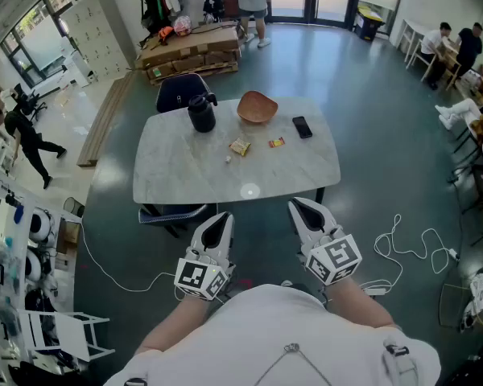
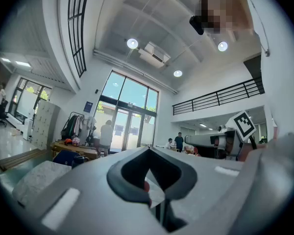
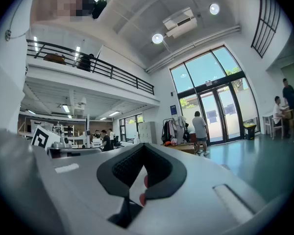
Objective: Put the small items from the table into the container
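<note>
Both grippers hang close to the person's body, short of the near edge of the table (image 1: 177, 179) and touching nothing on it. The left gripper (image 1: 219, 219) has its jaws pressed together with nothing between them, and the right gripper (image 1: 303, 208) is likewise closed tight and empty. The small items lie near the middle of the tabletop: a yellowish packet (image 1: 240, 146), a small orange wrapper (image 1: 276, 142) to its right, and a tiny white piece (image 1: 229, 159) just in front of the packet. Behind them, towards the far edge, sits the wooden bowl (image 1: 257, 107), holding none of these three, with a black jug (image 1: 201, 113) to its left and a dark phone (image 1: 302, 127) to its right
</note>
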Motion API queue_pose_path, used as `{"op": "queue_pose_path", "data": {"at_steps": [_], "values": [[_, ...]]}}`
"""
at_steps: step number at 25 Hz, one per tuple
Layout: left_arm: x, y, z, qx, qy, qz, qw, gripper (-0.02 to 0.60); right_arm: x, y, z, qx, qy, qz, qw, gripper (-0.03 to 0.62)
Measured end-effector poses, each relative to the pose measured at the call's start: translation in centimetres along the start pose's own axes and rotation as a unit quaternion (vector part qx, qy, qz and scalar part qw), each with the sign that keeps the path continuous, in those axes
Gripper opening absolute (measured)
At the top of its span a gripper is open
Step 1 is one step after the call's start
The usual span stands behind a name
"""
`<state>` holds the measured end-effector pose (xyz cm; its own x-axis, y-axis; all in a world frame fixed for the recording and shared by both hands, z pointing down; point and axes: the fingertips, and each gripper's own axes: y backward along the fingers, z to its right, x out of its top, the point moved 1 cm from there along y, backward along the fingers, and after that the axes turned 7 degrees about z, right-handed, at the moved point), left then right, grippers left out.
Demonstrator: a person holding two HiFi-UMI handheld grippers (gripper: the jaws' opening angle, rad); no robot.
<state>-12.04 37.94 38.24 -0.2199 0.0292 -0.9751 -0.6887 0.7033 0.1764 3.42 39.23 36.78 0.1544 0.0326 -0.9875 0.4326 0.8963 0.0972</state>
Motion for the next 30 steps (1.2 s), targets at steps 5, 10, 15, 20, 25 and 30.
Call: {"op": "queue_pose_path", "data": {"at_steps": [5, 10, 15, 20, 25, 30], "values": [[-0.1, -0.3, 0.0, 0.002, 0.0, -0.001, 1.0, 0.005, 0.0, 0.0, 0.3, -0.003, 0.007, 0.0, 1.0, 0.026], [-0.2, -0.5, -0.2, 0.009, 0.005, 0.0, 0.9999, 0.005, -0.1, -0.1, 0.6, -0.005, 0.0, 0.003, 1.0, 0.028], [-0.3, -0.9, 0.0, 0.016, 0.008, -0.002, 0.9998, 0.005, -0.1, 0.1, 1.5, -0.008, -0.005, 0.0, 1.0, 0.028], [-0.9, -2.0, 0.3, 0.023, 0.008, -0.005, 0.9997, 0.005, -0.3, 0.2, 2.9, -0.005, -0.008, 0.001, 1.0, 0.028], [-1.3, -3.2, 0.9, 0.03, 0.006, -0.003, 0.9995, 0.005, -0.2, 0.6, 4.3, 0.0, -0.013, -0.001, 1.0, 0.028], [-2.0, -4.9, 1.2, 0.043, 0.004, -0.002, 0.999, 0.005, -0.2, 0.5, 6.6, 0.006, -0.02, 0.003, 1.0, 0.028]]}}
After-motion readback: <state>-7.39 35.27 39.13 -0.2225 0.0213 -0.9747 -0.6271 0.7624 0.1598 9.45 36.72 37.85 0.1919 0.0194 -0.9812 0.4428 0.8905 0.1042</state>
